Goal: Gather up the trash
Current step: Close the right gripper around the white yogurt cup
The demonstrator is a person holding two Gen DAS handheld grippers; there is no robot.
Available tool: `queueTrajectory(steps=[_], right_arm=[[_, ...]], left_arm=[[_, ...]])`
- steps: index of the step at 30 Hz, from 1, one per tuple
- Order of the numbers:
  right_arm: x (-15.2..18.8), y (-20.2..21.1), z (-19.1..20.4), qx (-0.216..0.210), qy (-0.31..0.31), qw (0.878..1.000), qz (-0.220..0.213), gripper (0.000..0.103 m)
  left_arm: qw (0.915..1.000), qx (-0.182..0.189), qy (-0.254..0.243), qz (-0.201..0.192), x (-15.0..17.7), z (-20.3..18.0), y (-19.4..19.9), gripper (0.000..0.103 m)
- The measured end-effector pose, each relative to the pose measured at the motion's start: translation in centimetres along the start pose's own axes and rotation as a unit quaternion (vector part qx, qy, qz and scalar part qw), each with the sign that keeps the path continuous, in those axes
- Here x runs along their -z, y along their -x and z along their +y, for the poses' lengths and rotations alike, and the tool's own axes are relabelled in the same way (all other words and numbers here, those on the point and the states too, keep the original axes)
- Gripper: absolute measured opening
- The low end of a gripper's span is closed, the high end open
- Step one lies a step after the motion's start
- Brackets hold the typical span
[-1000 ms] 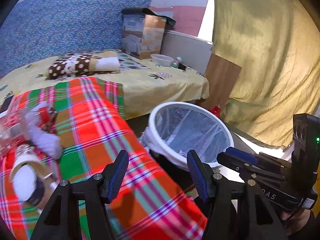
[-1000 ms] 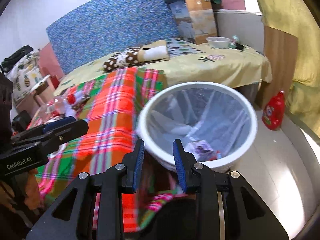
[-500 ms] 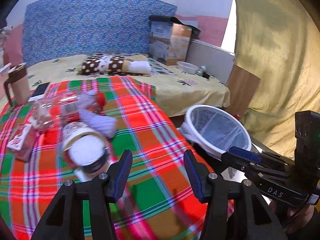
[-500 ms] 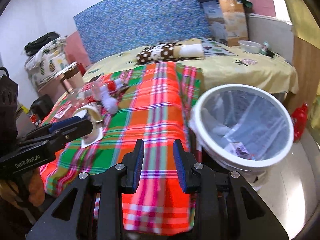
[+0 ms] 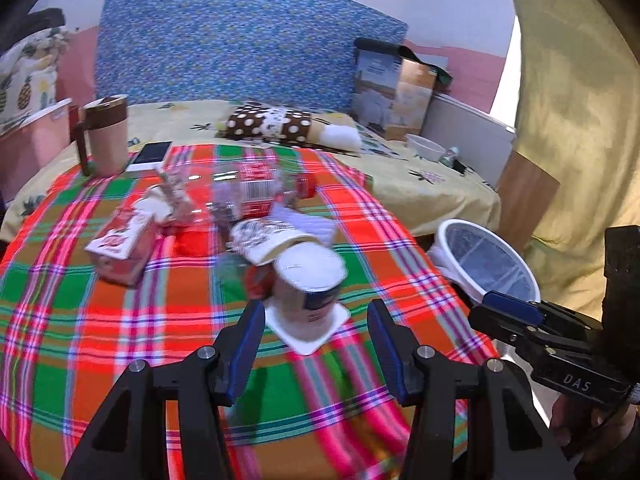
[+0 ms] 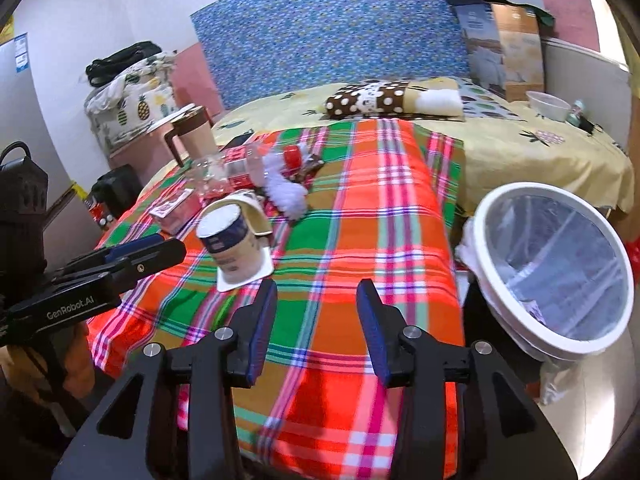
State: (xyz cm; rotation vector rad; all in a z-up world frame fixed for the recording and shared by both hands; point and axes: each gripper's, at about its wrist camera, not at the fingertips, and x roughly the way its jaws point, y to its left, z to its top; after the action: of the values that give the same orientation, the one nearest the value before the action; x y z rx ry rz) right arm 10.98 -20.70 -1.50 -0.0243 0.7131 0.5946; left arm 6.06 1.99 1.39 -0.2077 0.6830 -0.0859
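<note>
An upside-down white yogurt cup [image 5: 309, 288] [image 6: 234, 244] stands on the plaid cloth [image 5: 160, 320] [image 6: 360, 220]. Behind it lie a curled paper cup [image 5: 272, 240], a crushed clear bottle with a red label [image 5: 236, 192] [image 6: 236, 168], a red-and-white carton [image 5: 120, 240] and white tissue [image 6: 286, 194]. My left gripper [image 5: 316, 344] is open just short of the yogurt cup. My right gripper [image 6: 316, 320] hovers over bare cloth, its jaws opening with nothing between them. The white bin with a clear liner [image 5: 486, 260] [image 6: 552, 272] stands at the right of the table.
A brown-lidded mug [image 5: 106, 136] [image 6: 194, 132] and a phone [image 5: 152, 152] sit at the cloth's far left. Behind is a bed with a spotted pillow [image 5: 272, 126], a cardboard box [image 5: 394, 92] and a bowl [image 5: 426, 148]. A red bottle [image 6: 634, 248] stands past the bin.
Both grippers swung left from the bin toward the trash on the plaid cloth. The yogurt cup now stands right in front of the left gripper. The right gripper's jaws have widened.
</note>
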Motion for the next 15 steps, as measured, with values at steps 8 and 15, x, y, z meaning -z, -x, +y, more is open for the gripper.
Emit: queueTrajectory(steps=[8, 15], right_arm=[[-0.7, -1.7, 2.9, -0.023, 0.036, 0.999, 0.012, 0.044], [-1.6, -3.6, 4.9, -0.035, 0.055, 0.998, 0.023, 0.044]], left_arm=[[0.9994, -0.023, 0.025, -0.004, 0.1, 3.1, 0.6, 0.054], [0.9985, -0.031, 0.044, -0.005, 0.2, 5.4, 1.0, 0.054]])
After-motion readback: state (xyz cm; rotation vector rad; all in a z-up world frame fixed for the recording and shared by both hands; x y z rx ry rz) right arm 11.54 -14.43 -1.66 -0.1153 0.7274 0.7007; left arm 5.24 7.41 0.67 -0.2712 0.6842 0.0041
